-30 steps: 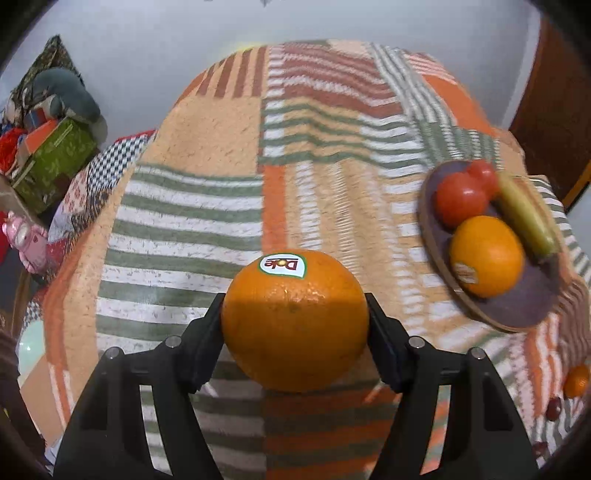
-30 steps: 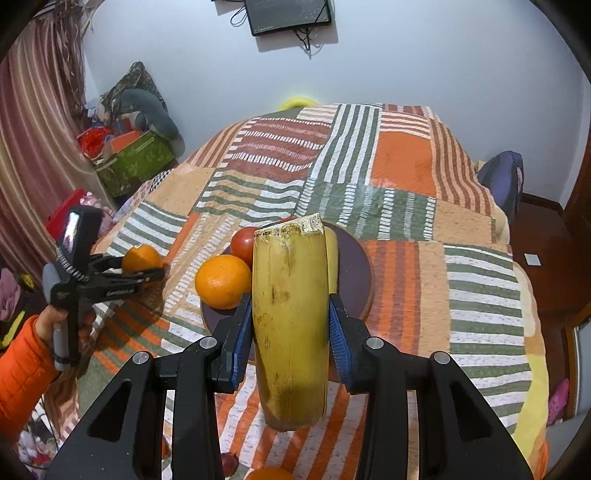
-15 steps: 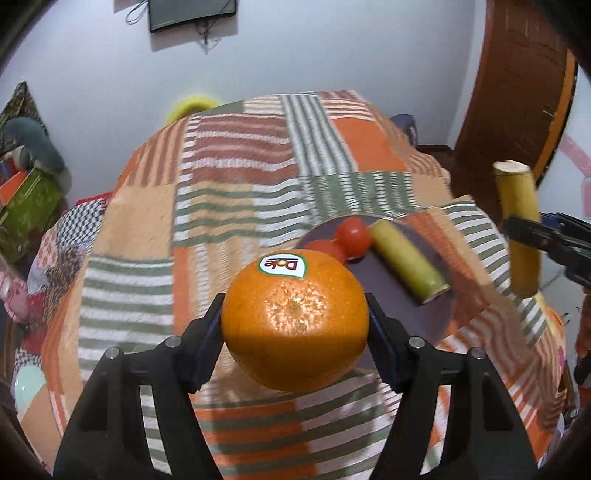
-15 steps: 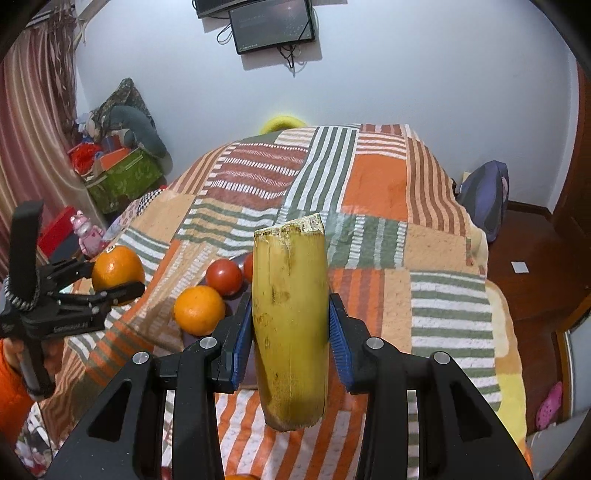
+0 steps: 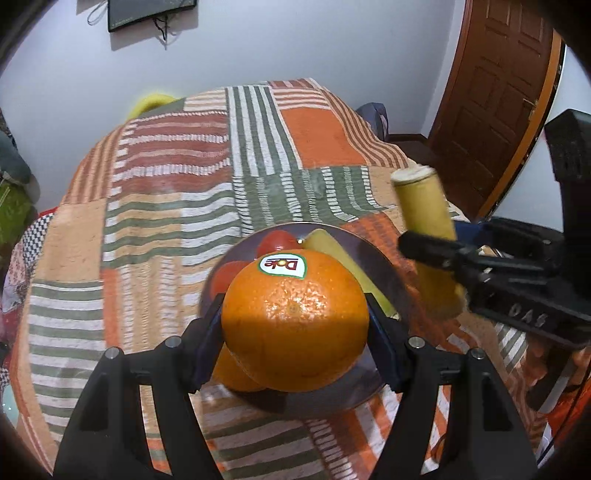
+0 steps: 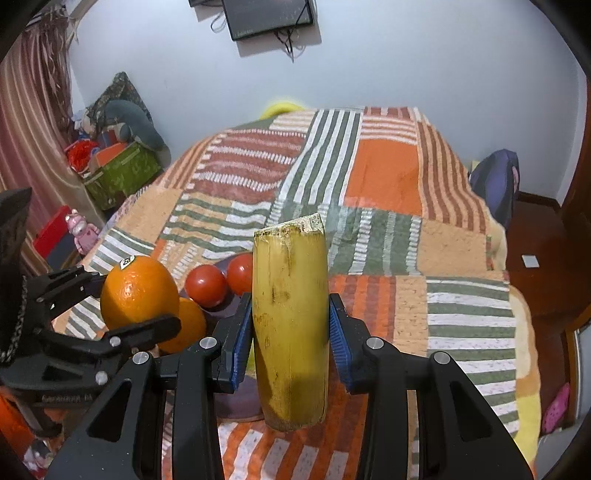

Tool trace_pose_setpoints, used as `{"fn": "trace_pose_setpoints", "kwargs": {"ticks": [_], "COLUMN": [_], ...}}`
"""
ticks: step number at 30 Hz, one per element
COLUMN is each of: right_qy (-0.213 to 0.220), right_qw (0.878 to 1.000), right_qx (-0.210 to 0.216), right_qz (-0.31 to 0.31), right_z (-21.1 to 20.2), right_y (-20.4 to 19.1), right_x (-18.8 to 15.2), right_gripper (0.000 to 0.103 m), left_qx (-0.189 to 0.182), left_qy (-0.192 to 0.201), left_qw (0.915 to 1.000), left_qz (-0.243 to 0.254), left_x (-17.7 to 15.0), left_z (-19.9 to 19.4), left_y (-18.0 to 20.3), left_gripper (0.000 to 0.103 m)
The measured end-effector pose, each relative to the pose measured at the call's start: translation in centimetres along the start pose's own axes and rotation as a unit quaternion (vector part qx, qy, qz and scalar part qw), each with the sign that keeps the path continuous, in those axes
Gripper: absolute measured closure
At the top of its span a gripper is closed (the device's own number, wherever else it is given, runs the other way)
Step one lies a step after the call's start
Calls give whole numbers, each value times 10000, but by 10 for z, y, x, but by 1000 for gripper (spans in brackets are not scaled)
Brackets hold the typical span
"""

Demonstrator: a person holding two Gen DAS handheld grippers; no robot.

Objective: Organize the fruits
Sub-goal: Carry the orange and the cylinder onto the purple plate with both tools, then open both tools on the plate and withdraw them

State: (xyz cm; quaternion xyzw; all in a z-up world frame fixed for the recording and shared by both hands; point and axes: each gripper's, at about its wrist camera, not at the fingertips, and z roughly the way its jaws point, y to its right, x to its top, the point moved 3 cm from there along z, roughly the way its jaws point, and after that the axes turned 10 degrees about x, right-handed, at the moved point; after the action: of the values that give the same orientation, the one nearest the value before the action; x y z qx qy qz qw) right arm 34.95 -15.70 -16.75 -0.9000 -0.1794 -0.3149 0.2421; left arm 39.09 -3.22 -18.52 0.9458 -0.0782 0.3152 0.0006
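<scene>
Clamping a stickered orange (image 5: 295, 325), the left gripper (image 5: 295, 332) holds it over the dark plate (image 5: 384, 258) — two tomatoes (image 6: 206, 285), another orange (image 6: 186, 325) and a banana piece (image 5: 343, 258) lie there. By the plate's right edge, the right gripper (image 6: 291, 332) pinches a cut banana (image 6: 291, 314) upright.

walls: pale blue | door (image 5: 495, 92): brown wood | screen (image 6: 269, 16): wall-mounted | curtain (image 6: 26, 122): striped

patchwork bed (image 5: 155, 229) bears a dark plate (image 5: 384, 266)
</scene>
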Motion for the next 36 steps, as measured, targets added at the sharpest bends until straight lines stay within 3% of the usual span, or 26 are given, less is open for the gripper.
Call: {"fn": "trace_pose_setpoints", "kwargs": {"ticks": [5, 12, 23, 32, 36], "right_qy": [-161, -249, -420, -417, -279], "right_qw": [9997, 9994, 9986, 9990, 9996], "right_qx": [74, 53, 72, -3, -32], "right_qz": [172, 223, 312, 169, 60], "right_z": [17, 28, 50, 47, 32], "right_y": [8, 16, 22, 18, 11], "right_x": [-6, -5, -4, 0, 5], "right_gripper": [68, 68, 68, 65, 65], "left_qx": [-114, 239, 228, 339, 440], "left_qy": [-151, -203, -291, -150, 95], "left_qw": [9998, 9995, 9993, 9992, 9989], "left_qz": [-93, -17, 99, 122, 130], "left_x": [3, 3, 2, 3, 6], "left_z": [21, 40, 51, 43, 23], "left_y": [7, 8, 12, 14, 12], "left_gripper": [34, 34, 33, 32, 27]}}
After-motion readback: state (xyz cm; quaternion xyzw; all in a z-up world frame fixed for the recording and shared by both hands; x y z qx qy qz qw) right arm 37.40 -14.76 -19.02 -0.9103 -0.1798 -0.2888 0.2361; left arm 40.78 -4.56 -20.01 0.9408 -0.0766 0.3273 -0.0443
